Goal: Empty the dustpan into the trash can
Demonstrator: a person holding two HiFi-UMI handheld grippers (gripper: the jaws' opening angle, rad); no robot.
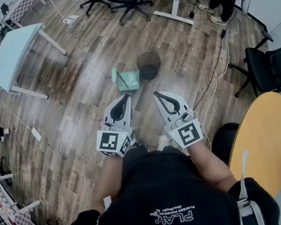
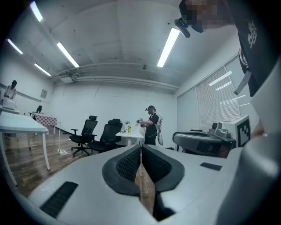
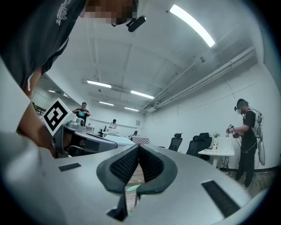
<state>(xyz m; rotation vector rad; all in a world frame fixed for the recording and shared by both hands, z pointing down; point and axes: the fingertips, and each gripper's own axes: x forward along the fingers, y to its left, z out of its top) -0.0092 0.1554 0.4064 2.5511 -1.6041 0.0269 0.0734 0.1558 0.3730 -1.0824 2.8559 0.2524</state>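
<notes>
Wood-plank floor [image 1: 78, 91] throughout. Noted blue table [image 1: 12, 53] at far left. Found left gripper [image 1: 125, 98] next, held near the person's body, jaws shut tip to tip, nothing between. Spotted green dustpan [image 1: 127, 79] beyond it, flat on the floor, well apart from both grippers. Saw black mesh trash can [image 1: 149, 65] upright just beside the dustpan's right edge. Found right gripper [image 1: 157, 94] after that, jaws likewise pressed together and empty, a sliver of green showing low in the slit between them. Noted yellow table [image 1: 263, 136] at far right.
</notes>
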